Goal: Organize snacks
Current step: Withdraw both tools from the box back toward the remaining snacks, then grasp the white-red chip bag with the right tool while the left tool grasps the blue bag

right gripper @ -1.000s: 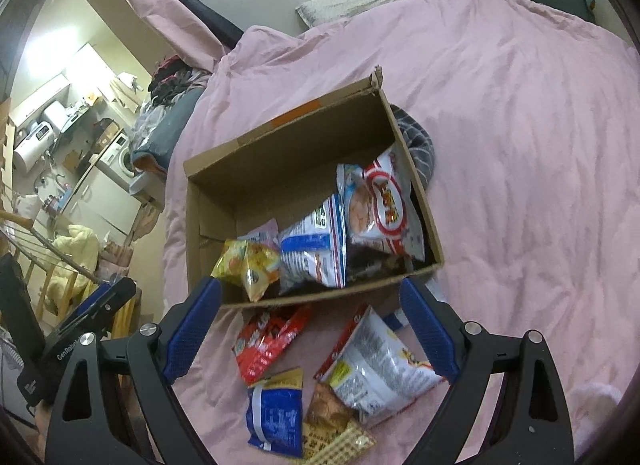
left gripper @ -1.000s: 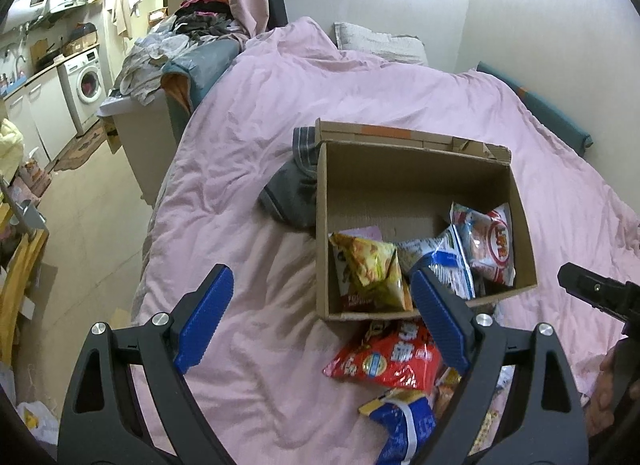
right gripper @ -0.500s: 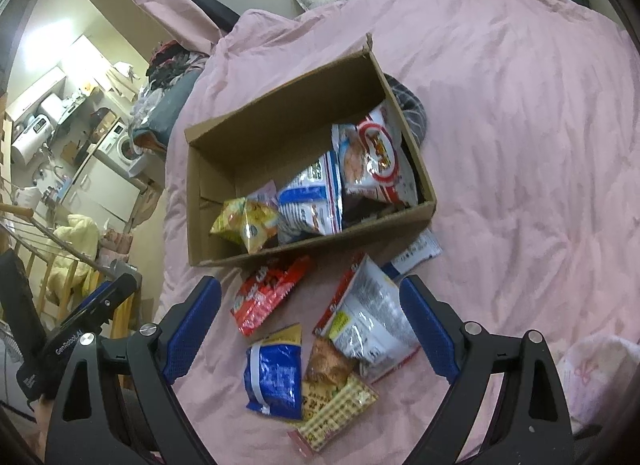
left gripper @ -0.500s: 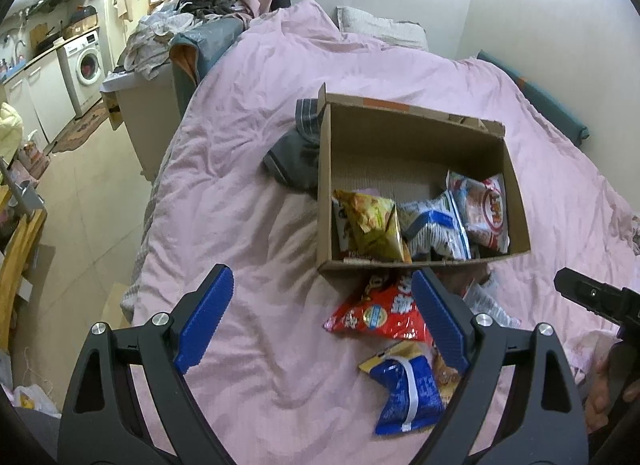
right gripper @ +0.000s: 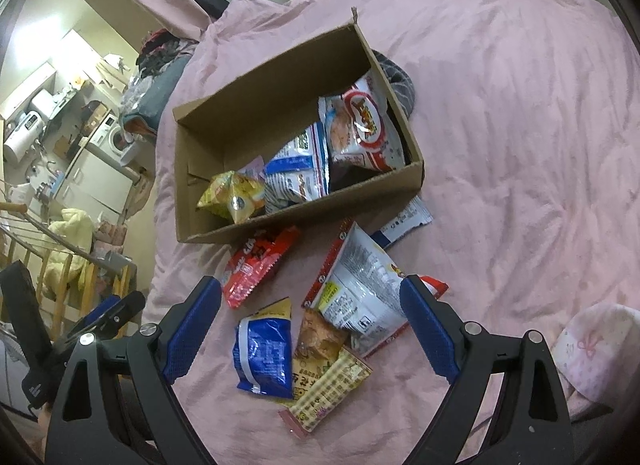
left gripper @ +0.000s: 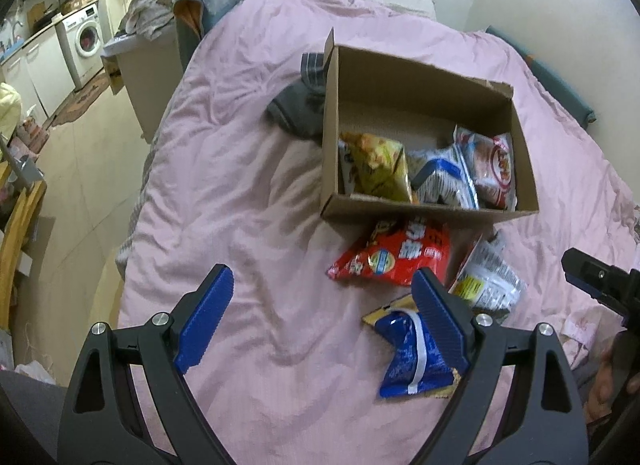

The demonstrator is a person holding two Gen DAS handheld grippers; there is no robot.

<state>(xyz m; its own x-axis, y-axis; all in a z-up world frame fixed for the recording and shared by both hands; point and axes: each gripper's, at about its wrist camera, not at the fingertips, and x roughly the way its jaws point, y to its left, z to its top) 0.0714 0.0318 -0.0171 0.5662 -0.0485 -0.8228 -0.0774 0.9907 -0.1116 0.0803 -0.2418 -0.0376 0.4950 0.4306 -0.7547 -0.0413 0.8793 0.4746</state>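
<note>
snacks point(right gripper: 352, 297) | crinkled packets, some boxed, some loose | both grippers' fingers spread, empty

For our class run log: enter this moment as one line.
left tongs open | right tongs open | brown cardboard box part-filled | blue foil packet on bed

Left tongs point(left gripper: 322, 313) wide open, blue pads point(left gripper: 204, 321) well apart, nothing held, angled downward. Right tongs point(right gripper: 310, 323) also wide open and empty, pads point(right gripper: 426, 329) spread, tilted down. Each shows at the edge of the other's view.
</note>
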